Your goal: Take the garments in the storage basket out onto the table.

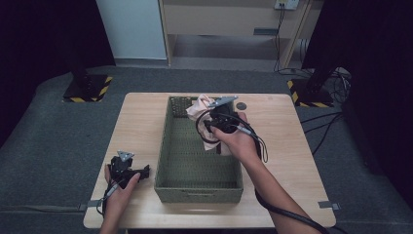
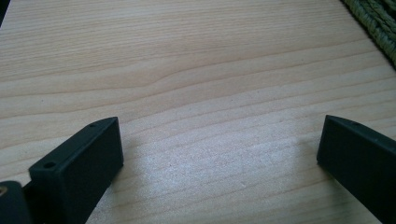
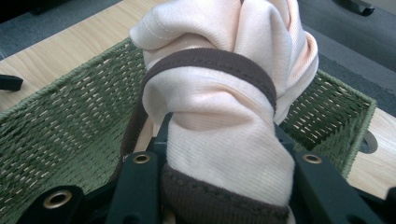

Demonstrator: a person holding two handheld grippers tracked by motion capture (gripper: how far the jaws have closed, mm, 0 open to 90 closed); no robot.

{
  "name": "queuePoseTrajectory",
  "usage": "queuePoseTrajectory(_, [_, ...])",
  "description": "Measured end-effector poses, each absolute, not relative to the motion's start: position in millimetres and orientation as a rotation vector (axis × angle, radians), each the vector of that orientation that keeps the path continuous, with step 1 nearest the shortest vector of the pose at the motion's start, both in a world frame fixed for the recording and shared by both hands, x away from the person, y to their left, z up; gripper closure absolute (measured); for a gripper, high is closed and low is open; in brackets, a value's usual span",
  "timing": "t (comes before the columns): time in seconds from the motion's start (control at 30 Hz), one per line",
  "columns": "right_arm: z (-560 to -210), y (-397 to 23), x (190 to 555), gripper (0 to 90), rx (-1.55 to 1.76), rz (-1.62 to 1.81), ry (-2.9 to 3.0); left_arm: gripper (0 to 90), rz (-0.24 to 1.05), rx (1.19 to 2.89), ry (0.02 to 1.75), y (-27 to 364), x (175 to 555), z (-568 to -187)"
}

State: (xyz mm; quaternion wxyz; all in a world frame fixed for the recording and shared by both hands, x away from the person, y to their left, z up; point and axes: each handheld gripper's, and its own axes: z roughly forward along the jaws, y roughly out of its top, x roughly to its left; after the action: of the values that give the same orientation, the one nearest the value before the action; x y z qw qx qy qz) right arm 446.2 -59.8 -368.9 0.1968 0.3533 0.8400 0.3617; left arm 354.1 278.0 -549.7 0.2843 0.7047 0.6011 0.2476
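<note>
Right gripper (image 1: pixel 210 118): I see its jaws clamped on the pale pink cloth (image 3: pixel 219 107), a bunched piece with dark brown trim.
Cloth position: I read it as held above the far end of the green woven basket (image 1: pixel 170 165).
Left gripper (image 1: pixel 141 171): I see its jaws spread wide, nothing between them, over the wooden table (image 2: pixel 196 70) left of the basket.

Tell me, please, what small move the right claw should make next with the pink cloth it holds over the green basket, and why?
Probably lower it a little. The right claw is shut on the pink cloth, which is bunched above the far end of the green basket, so it looks placed to go in. Opening now would likely let it flop against the wall. The left claw rests open on the table.
</note>
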Motion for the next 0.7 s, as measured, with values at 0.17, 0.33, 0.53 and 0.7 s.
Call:
queuePoseTrajectory(0.17, [-369, -62, 445, 59.9, 0.991, 1.018, 2.356, 0.0, 0.663, 1.886, 1.608, 278, 354, -550])
queuePoseTrajectory(0.33, [-365, -69, 442, 59.9, 0.992, 1.027, 2.35, 0.0, 0.663, 1.885, 1.608, 278, 354, -550])
queuePoseTrajectory(0.53, [-360, -80, 438, 59.9, 0.997, 1.052, 2.335, 0.0, 0.662, 1.885, 1.608, 278, 354, -550])
queuePoseTrajectory(0.7, [-357, -89, 436, 59.9, 0.989, 1.06, 2.325, 0.0, 0.663, 1.885, 1.608, 278, 354, -550])
